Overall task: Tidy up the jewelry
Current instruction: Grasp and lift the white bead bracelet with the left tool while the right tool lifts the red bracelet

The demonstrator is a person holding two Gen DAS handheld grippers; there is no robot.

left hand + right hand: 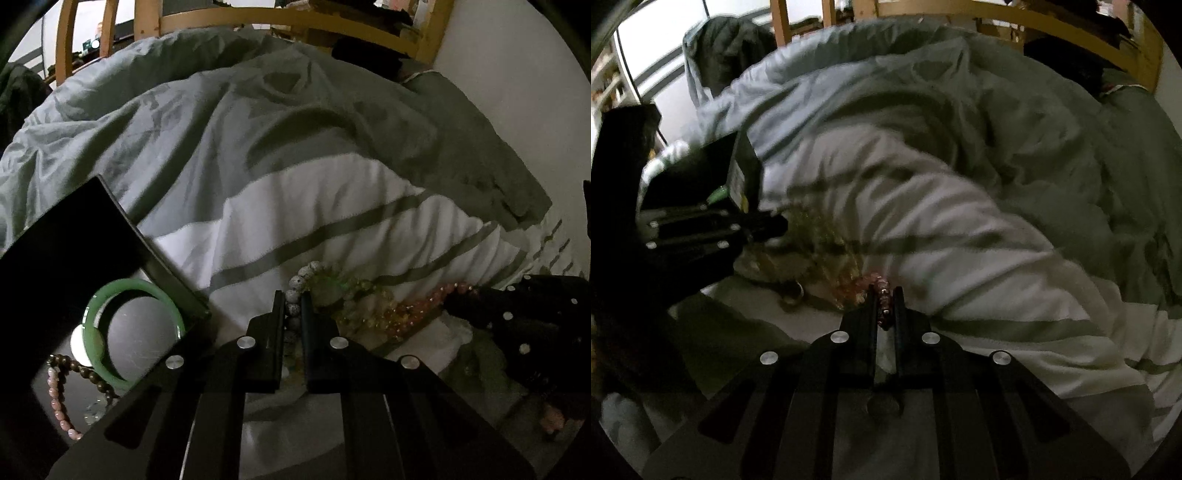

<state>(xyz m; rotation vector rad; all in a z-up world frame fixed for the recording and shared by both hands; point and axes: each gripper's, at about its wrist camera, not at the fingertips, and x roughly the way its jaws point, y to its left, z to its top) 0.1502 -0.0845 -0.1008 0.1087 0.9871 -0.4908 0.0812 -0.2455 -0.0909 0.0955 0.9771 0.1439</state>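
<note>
Nearest the lens in the left wrist view, the left gripper (293, 306) has its two fingers drawn almost together on a strand of white speckled beads (295, 286), pinched between the pads.

Far left of it sits an open black box (74, 243) with its lid raised. A green bangle (135, 332) already lies inside, with a brown bead strand (88, 374) and a pink bead strand (59, 402) beside it. Judging by that, part of the sorting is done.

Right of the left gripper, a tangled heap of yellow-green and amber beads (365, 310) rests on the striped bedding (332, 206), with a pink-red strand (439, 291) running off toward the other tool. That heap is what remains to be separated and boxed.

In the right wrist view, the right gripper (886, 308) is nearly closed on a dark pink bead strand (884, 295). Both tools seem to be pulling the tangle apart, so I judge the task roughly midway; how many pieces the heap holds is unclear.
</note>
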